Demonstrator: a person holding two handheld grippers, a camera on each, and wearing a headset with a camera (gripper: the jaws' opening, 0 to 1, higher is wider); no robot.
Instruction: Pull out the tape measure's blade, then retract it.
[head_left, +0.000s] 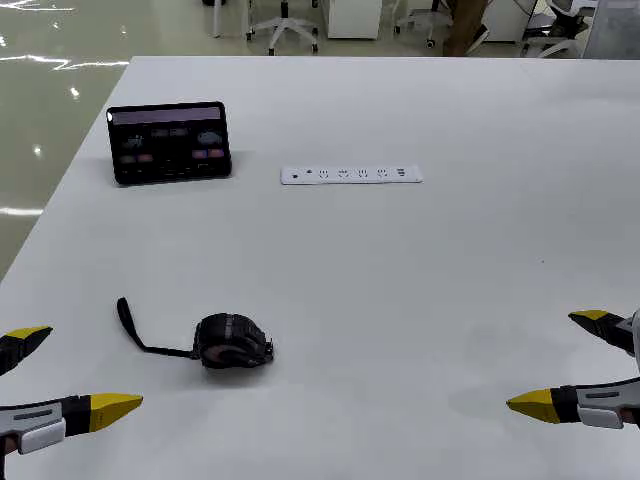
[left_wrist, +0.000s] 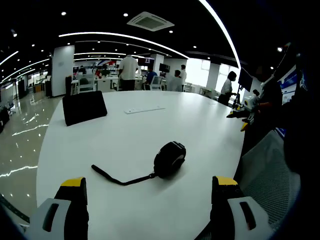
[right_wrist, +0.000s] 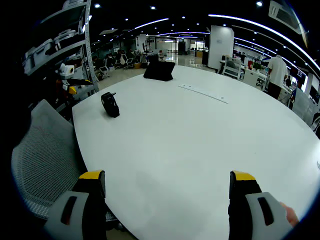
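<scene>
A black tape measure (head_left: 234, 342) lies on the white table (head_left: 400, 260), its black wrist strap (head_left: 135, 332) trailing to the left. The same tape measure (left_wrist: 170, 158) sits a short way ahead of my left gripper (left_wrist: 149, 189), between the lines of its yellow-tipped jaws. My left gripper (head_left: 60, 372) is open at the table's near left edge, apart from the case. My right gripper (head_left: 575, 362) is open at the near right edge, with nothing between its fingers. From the right gripper view the tape measure (right_wrist: 110, 104) is far off to the left.
A black tablet (head_left: 170, 142) stands propped at the back left. A white power strip (head_left: 351, 174) lies flat near the middle back. Office chairs (head_left: 285, 22) stand beyond the far edge. A mesh chair back (right_wrist: 45, 160) is beside the table's near edge.
</scene>
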